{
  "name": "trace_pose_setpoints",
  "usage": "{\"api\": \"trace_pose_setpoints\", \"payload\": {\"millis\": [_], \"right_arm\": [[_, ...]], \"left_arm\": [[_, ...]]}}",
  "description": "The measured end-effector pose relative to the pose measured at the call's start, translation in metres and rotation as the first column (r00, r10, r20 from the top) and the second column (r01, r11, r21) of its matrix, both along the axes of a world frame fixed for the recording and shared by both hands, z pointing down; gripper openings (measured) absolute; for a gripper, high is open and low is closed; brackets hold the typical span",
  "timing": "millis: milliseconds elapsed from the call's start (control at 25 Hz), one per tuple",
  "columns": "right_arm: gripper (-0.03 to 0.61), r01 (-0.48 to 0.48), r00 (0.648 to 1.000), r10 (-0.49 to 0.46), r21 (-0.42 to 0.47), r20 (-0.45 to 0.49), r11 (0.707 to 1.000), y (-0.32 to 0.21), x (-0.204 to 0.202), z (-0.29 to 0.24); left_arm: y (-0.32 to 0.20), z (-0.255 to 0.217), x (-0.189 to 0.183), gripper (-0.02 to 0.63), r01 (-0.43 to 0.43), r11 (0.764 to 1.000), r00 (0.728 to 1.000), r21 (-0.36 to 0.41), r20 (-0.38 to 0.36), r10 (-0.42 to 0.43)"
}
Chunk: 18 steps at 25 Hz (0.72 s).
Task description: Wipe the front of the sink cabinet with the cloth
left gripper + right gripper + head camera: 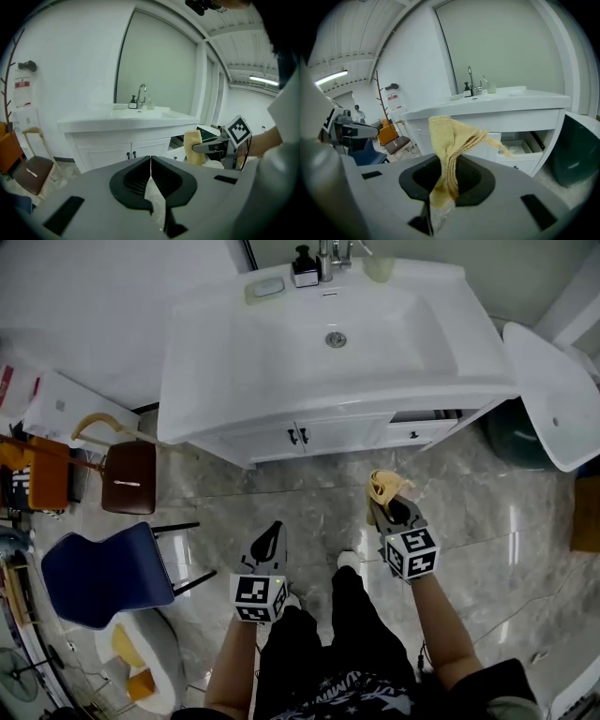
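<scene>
right tool (385, 509) clamps the cloth (386, 486), left tool (274, 529) closed on nothing; bring cloth flat onto cabinet front (319, 435), wipe overlapping passes, mind the open drawer (422, 430).

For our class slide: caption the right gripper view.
Right gripper clamps a yellow cloth, facing the white sink cabinet.

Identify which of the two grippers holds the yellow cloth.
The right gripper: its jaws are shut on the yellow cloth, while the left gripper has its jaws together on nothing.

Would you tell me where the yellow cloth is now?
The cloth is clamped in the right gripper, held short of the sink cabinet, toward its right.
</scene>
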State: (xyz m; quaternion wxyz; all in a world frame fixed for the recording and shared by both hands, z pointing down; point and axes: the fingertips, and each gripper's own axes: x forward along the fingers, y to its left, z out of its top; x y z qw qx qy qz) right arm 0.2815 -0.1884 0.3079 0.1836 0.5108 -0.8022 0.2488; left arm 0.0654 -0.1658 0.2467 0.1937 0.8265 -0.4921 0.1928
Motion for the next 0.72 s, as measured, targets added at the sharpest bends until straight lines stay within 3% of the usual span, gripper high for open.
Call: {"api": "trace_pose_setpoints", "payload": {"millis": [200,320,440,560,720], "right_arm": [[0.083,0.062,0.998,-0.062,0.013,-0.027,0.998,-0.021,-0.026,0.043],[0.084,0.092,0.994,-0.089,0.046,-0.06,0.995,-0.032,-0.042,0.077],[0.084,0.127,0.983,-0.111,0.104,-0.143,0.986,-0.044,-0.052,0.115],[0.084,0.138,0.979,-0.114,0.14,-0.169,0.98,-0.048,-0.063,0.151],[0.083,0.13,0.987,-0.104,0.213,-0.126,0.968,-0.071,-0.075,0.174]], "left_arm": [[-0.017,0.046,-0.011,0.014,0.061,0.998,0.997,0.033,-0.054,-0.059],[-0.027,0.084,-0.032,0.015,0.102,0.992,0.994,0.069,-0.043,-0.099],[-0.033,0.136,-0.054,0.014,0.136,0.989,0.991,0.059,-0.023,-0.135],[-0.032,0.175,-0.065,0.014,0.096,0.993,0.994,0.065,-0.05,-0.093],[-0.045,0.21,-0.069,0.014,0.031,0.993,0.997,0.114,-0.08,-0.022]]}}
